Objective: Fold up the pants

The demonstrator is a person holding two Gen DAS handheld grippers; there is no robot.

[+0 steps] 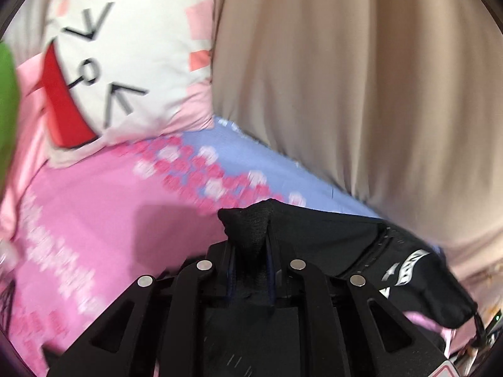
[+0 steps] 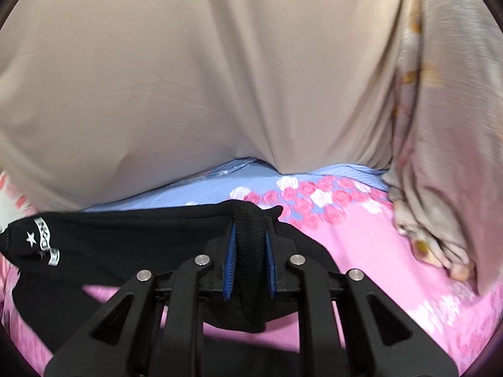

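Black pants (image 1: 330, 235) with ribbed waistband and white star-and-lettering print, hanging stretched just above the pink floral bedsheet (image 1: 110, 220), bunching at both pinched waistband ends, sagging between them, lower fabric trailing toward the bedsheet.

Lighting: even, soft and moderately bright in both wrist views, with no glare; a soft shadow falls on the pink bedsheet (image 1: 103, 207) just left of the left gripper (image 1: 250, 235). Blur: the sheet's flower print, the cushion (image 1: 125, 62) beyond it and the curtain (image 2: 188, 78) are smeared. Distortion: fisheye bending and dark corners ring each frame.
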